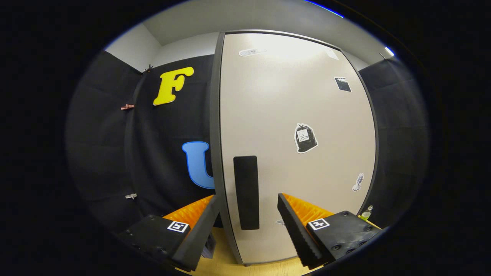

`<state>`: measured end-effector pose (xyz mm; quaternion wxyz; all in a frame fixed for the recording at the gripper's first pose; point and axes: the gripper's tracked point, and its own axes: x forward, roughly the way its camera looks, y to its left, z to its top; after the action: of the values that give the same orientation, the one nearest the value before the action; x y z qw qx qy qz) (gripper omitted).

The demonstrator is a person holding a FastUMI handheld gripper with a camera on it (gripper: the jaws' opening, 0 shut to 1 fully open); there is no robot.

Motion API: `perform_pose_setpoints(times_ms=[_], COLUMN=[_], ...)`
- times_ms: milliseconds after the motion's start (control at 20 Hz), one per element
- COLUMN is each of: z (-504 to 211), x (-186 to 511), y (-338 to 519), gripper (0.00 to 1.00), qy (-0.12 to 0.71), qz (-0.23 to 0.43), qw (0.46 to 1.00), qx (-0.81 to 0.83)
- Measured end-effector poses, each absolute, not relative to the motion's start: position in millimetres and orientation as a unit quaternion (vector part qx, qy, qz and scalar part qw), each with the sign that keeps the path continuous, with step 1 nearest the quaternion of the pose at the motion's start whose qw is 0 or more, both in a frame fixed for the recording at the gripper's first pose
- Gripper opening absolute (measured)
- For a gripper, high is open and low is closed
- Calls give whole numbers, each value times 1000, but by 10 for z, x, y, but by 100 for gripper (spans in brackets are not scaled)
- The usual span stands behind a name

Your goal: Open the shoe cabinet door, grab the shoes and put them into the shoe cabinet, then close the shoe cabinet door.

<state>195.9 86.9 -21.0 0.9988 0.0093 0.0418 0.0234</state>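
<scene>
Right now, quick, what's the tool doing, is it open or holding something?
Tool: open, holding nothing; its fingers straddle the door's left edge, with the black handle between them, untouched as far as I can tell.

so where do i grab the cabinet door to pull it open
Take the dark vertical handle near the cabinet door's left edge. It is a tall, narrow strip, so come straight at it with one finger each side. The tool is open and already straddles it from the front.
</scene>
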Motion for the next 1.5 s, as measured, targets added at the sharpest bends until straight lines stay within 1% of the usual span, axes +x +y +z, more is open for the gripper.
perform_pose_setpoints(times_ms=[50,200,250,350,450,500,550,600,700,900,950,1250,1500], z=[-225,-239,-252,-275,-288,-310,-345,-400,-362,-380,-376,-383,-343], x=[2017,2120,2155,2191,2178,2186,2186,2168,2178,2192,2179,2109,1873], y=[865,886,869,835,822,797,787,876,892,891,888,887,855], gripper=[95,95,91,90,64,59,60,61,35,35,29,29,30], qy=[41,37,37,40,42,46,52,59,53,57,58,70,72], qz=[21,19,15,6,-1,-5,-10,10,-1,-8,-10,4,11], qw=[999,999,999,999,999,999,999,998,998,998,998,997,997], qx=[12,13,10,4,0,-4,-9,-7,-19,-16,-18,-22,-32])
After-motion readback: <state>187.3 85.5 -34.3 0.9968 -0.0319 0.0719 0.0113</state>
